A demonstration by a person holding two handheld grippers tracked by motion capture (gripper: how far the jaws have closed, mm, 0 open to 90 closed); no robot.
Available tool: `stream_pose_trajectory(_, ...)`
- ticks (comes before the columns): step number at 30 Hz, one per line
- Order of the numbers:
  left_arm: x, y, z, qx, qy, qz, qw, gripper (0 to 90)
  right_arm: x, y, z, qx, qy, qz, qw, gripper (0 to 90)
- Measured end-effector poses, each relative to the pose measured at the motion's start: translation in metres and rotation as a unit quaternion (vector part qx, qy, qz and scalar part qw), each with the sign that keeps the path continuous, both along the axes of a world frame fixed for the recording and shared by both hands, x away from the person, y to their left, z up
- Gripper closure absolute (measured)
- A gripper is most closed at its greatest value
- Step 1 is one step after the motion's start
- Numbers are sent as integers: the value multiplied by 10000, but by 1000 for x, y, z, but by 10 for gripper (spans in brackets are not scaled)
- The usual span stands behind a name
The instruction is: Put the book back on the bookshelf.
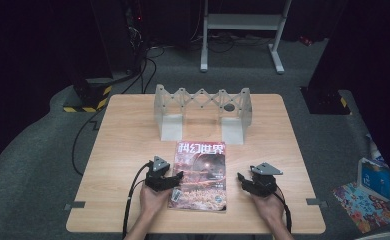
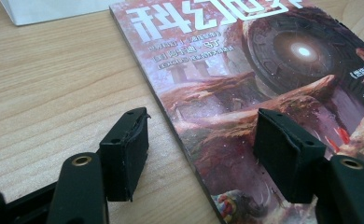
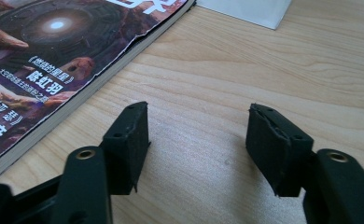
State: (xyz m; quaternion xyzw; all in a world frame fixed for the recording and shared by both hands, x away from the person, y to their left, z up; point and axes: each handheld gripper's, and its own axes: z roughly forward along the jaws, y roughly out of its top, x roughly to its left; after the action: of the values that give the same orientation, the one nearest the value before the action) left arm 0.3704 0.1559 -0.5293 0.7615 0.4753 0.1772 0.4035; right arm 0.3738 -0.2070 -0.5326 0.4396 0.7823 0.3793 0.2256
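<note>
magazine (image 1: 200, 172): laid flat, cover up, on the table (image 1: 123, 145), near-centre, just in front of the rack (image 1: 201, 107).
left gripper (image 1: 175, 179): held at the magazine's left edge; jaws apart, one over bare wood, one over the cover; edge seen between them, not clamped.
right gripper (image 1: 241, 180): held right of the magazine, near it, no contact seen; jaws apart over bare wood, nothing between them.
rack: white, expanding, stood at the far centre of the table.
</note>
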Motion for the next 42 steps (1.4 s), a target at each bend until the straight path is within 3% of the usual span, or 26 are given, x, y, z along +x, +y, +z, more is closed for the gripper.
stream_pose_trajectory(6,-4,-2,-1,49,-132,79,9999,351,-5,2,8,3,204,66,9998,454)
stream_pose_trajectory(8,-5,-3,-1,95,-173,76,9998,360,-6,4,13,-53,399,54,9992,458)
stream_pose_trajectory(10,-5,-3,-1,79,-165,79,9998,360,-8,7,19,-79,446,-23,9990,464)
stream_pose_trajectory(13,-4,-2,-2,49,-150,74,9998,360,-4,14,24,-40,757,-55,9971,472)
stream_pose_trajectory(16,-5,-2,-2,71,-160,67,9998,360,-3,18,26,-18,856,-49,9963,485)
stream_pose_trajectory(17,-4,-2,-2,62,-167,61,9998,360,-2,20,28,-2,949,-5,9955,503)
stream_pose_trajectory(18,-4,-2,-2,23,-157,55,9999,362,-1,24,33,-26,1029,225,9944,524)
stream_pose_trajectory(21,-4,-2,-2,10,-159,14,9999,365,-1,29,38,-83,1008,317,9944,530)
stream_pose_trajectory(24,-4,-3,-2,10,-151,2,9999,369,6,34,41,-1,1323,454,9902,530)
stream_pose_trajectory(25,-4,-3,-2,-1,-147,7,9999,372,11,38,42,63,1526,459,9872,533)
stream_pose_trajectory(30,-4,-3,-3,-4,-153,7,9999,372,19,46,47,93,1631,519,9852,530)
stream_pose_trajectory(31,-4,-3,-3,-7,-160,7,9999,370,19,51,50,92,1496,501,9874,529)
stream_pose_trajectory(32,-4,-3,-3,-7,-160,7,9999,370,19,51,50,92,1496,501,9874,529)
stream_pose_trajectory(34,-5,-3,-3,-7,-192,19,9998,370,22,55,53,171,1609,453,9858,518)
stream_pose_trajectory(36,-5,-4,-3,-1,-204,19,9998,370,25,59,53,64,1624,436,9857,517)
stream_pose_trajectory(39,-5,-3,-3,7,-186,11,9998,368,33,64,52,67,1888,405,9812,525)
stream_pose_trajectory(40,-5,-3,-3,8,-193,14,9998,367,36,66,53,113,2035,387,9782,512)
stream_pose_trajectory(42,-5,-3,-3,2,-191,14,9998,367,37,67,54,72,2018,357,9787,508)
